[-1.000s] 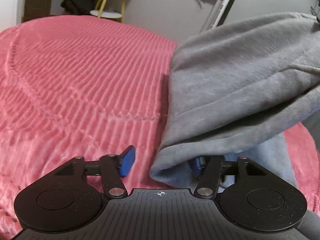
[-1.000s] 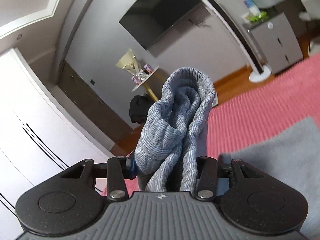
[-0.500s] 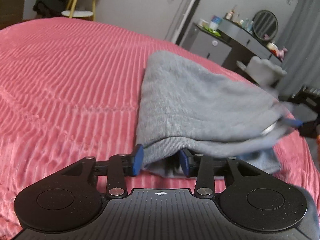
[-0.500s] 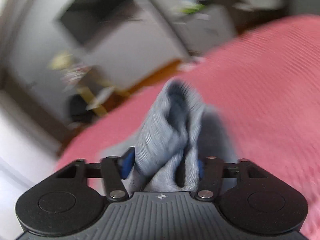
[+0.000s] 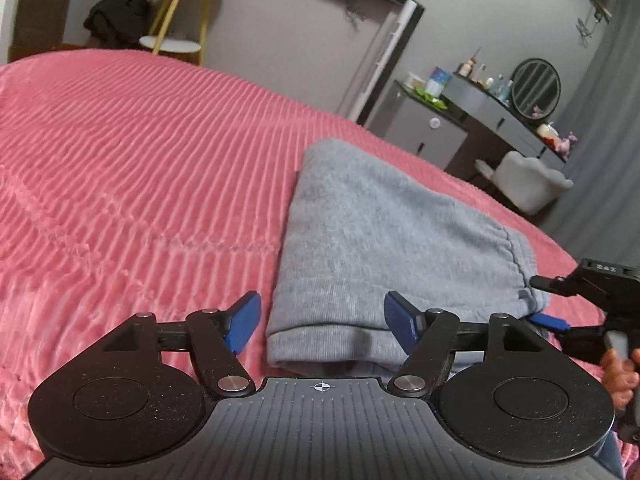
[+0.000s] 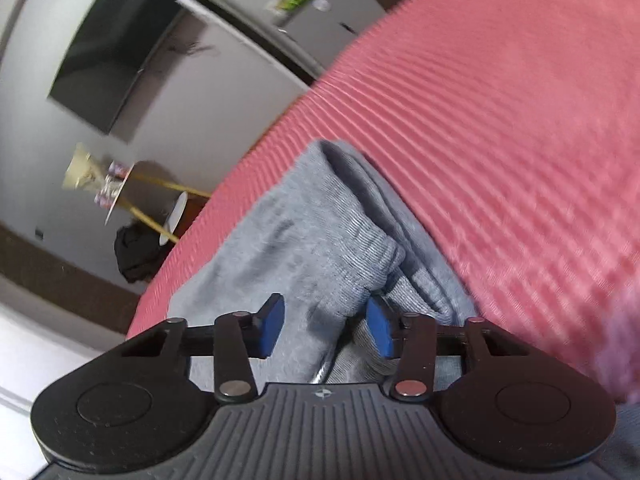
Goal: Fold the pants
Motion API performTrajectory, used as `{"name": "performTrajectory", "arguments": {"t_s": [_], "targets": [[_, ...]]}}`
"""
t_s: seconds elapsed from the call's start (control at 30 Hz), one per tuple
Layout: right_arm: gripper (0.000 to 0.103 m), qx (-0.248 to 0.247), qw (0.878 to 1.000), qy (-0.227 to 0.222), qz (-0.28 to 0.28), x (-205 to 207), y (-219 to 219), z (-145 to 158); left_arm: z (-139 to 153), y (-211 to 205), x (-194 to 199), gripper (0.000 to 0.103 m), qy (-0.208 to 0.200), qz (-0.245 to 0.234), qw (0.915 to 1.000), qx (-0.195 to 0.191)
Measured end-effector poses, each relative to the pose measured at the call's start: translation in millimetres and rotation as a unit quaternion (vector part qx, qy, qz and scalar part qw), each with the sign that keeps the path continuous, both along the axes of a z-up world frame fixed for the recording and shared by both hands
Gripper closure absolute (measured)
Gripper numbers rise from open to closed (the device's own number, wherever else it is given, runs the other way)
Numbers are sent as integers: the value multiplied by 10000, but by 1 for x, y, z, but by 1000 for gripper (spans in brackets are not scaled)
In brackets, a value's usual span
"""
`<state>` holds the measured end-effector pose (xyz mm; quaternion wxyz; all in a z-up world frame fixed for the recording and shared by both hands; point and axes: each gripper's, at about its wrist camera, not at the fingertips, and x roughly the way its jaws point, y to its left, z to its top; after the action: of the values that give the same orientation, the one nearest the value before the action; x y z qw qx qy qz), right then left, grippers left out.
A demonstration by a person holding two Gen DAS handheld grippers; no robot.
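Note:
The grey sweatpants (image 5: pixel 384 240) lie folded in layers on the pink ribbed bedspread (image 5: pixel 140 168). My left gripper (image 5: pixel 322 322) is open, its blue pads either side of the near folded edge, not gripping. My right gripper (image 6: pixel 324 328) is open too, with the ribbed cuff end of the pants (image 6: pixel 320 248) lying loose between and ahead of its pads. The right gripper also shows in the left wrist view (image 5: pixel 576 300), at the right edge of the pants beside a hand.
The bedspread (image 6: pixel 500 140) spreads wide to the left and beyond the pants. Past the bed stand a grey dresser with a round mirror (image 5: pixel 536 88), a white chair (image 5: pixel 528 184), a yellow-legged side table (image 5: pixel 176 40) and a wall television (image 6: pixel 108 48).
Both grippers opened and let go of the pants. The held-up fabric has come down and now lies folded flat on the bed.

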<state>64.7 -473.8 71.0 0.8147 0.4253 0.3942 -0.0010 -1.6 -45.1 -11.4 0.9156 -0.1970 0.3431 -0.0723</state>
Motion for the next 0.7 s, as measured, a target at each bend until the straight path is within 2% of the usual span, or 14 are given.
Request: {"name": "performTrajectory", "arguments": {"t_s": [0.1,0.17,0.2,0.27,0.33,0.43,0.47,0.53,0.6,0.7], "targets": [[52,486,9976,40,-493,7,0,-13,-2,1,-1,29,41,75,10000,-7],[53,633,9964,-23,-571,11,3,-17,-3,0,1,29,72,127,9999,14],[55,609,9968,-16,-524,14,7,-17,-3,-2,0,29,91,140,9999,14],[81,307,9988,-18,-382,18,15,-13,-3,-1,-1,29,98,194,9998,41],[81,323,9989,-98,-328,13,15,-8,-3,1,0,29,124,242,9996,33],[82,933,9930,-624,-367,-6,3,0,-3,2,0,29,174,303,9994,44],[82,926,9923,-715,-412,-13,-1,1,-3,2,1,29,199,308,9993,57],[82,336,9976,-503,-343,-17,-2,-1,-5,0,3,29,244,294,9992,117],[84,-516,9986,-58,-31,-10,5,-12,-6,-1,4,29,297,279,9990,192],[84,-940,9955,-105,60,-7,18,-3,-6,-2,4,29,332,261,9987,278]]}}
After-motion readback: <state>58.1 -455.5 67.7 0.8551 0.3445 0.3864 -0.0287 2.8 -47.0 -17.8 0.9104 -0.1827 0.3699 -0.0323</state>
